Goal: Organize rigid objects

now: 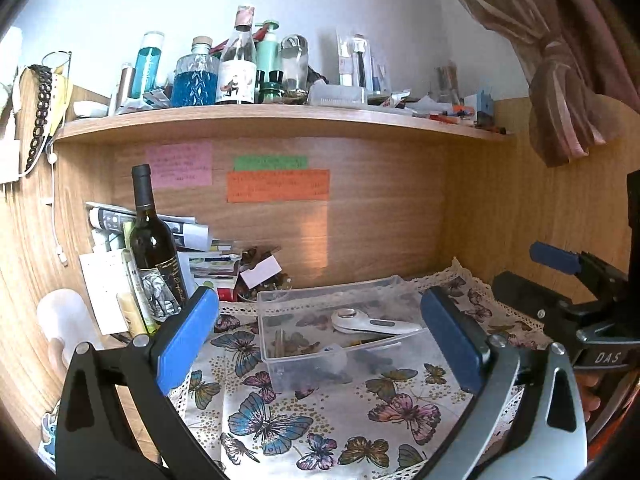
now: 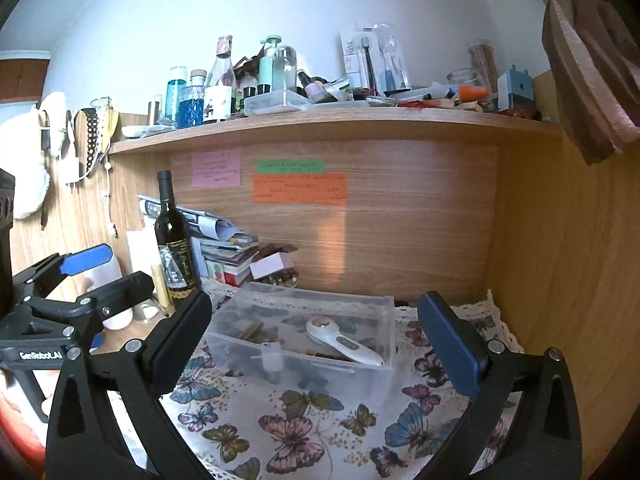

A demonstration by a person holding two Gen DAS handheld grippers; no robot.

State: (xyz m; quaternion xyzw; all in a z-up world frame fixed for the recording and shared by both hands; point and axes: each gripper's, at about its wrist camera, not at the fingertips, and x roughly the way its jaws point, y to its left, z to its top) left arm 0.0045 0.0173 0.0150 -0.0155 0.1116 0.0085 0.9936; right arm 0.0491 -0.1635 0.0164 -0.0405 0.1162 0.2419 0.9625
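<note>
Bench under butterfly cloth (image 1: 320, 420), lace edge, inside a wood-panelled alcove. Left gripper (image 1: 320, 344) and right gripper (image 2: 316, 344): jaws wide, holding nothing, both over the near cloth. Clear bin (image 2: 304, 344) mid-cloth between the jaws, white handheld device (image 2: 344, 340) lying inside. Wine bottle (image 1: 154, 248) upright back left beside stacked papers (image 1: 200, 256). Sticky notes (image 1: 276, 184) on back panel. Cluttered shelf (image 1: 280, 120) above, curtain (image 1: 568, 80) right.

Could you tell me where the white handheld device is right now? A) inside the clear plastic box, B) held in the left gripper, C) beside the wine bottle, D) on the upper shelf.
A: the white handheld device lies inside the clear plastic box on the butterfly cloth.
</note>
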